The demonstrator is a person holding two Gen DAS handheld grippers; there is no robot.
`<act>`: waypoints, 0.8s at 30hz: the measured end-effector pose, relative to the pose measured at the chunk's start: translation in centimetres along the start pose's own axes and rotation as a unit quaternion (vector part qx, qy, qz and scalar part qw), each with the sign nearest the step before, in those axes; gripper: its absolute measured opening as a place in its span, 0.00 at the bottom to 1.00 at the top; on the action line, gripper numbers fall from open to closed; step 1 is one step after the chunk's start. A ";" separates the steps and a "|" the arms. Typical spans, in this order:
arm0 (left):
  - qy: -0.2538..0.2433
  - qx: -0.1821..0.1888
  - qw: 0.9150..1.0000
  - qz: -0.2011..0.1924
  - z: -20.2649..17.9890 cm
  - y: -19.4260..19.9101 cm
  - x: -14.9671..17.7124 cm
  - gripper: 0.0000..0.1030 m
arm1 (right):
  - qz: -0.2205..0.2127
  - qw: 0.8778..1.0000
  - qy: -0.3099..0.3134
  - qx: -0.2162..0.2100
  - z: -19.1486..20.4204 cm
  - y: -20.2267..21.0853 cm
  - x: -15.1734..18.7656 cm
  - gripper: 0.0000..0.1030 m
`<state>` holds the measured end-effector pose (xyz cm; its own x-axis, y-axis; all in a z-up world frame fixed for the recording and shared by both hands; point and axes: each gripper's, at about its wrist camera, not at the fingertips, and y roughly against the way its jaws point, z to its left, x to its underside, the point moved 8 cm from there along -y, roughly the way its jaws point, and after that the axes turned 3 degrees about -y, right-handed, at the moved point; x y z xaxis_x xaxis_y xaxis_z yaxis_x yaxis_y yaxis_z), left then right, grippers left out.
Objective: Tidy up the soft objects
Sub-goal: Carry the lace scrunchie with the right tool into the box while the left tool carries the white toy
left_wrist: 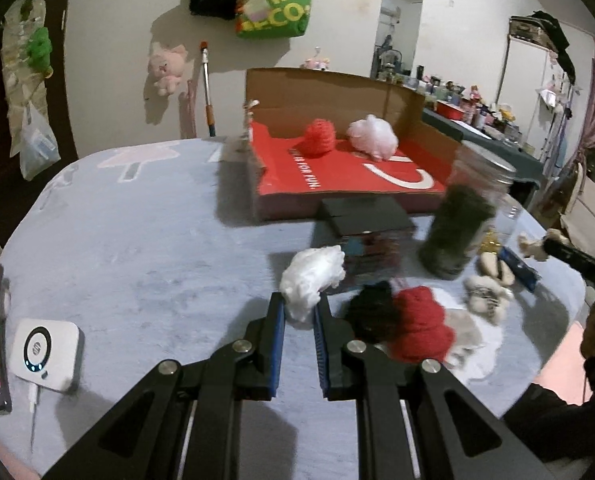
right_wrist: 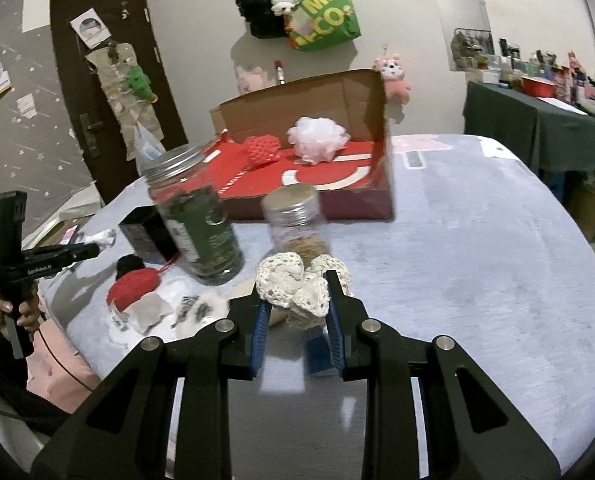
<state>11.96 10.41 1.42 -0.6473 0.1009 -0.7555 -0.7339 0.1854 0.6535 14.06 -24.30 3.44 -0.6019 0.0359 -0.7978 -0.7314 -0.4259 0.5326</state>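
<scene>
Left gripper (left_wrist: 299, 311) clenched on a white fluffy puff (left_wrist: 311, 276), raised over the middle of the tabletop (left_wrist: 137, 248). Right gripper (right_wrist: 295, 302) clamped on a cream crocheted piece (right_wrist: 297, 284), near the tabletop's front edge. Open cardboard box (right_wrist: 361, 92) at the far edge, containing a red knitted ball (right_wrist: 262, 151) and pale pink mesh pouf (right_wrist: 318, 139).
</scene>
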 end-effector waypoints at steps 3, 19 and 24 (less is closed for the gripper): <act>-0.004 0.003 1.000 -0.001 0.9 -0.7 -0.4 0.14 | 0.004 1.000 -0.008 0.000 -1.1 -0.2 -0.6 0.24; -0.044 0.017 0.999 0.012 1.9 -4.3 -4.0 0.14 | 0.029 0.999 -0.021 -0.014 -4.4 -3.1 -5.3 0.24; -0.061 0.020 0.998 0.001 1.7 -3.9 -5.9 0.14 | 0.030 0.999 -0.007 -0.025 -3.6 -3.7 -6.7 0.24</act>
<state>19.07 10.78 3.26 -0.6170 0.2190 -0.7559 -0.7220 0.2245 0.6544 21.91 -26.23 5.81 -0.6490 0.0210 -0.7605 -0.6767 -0.4727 0.5645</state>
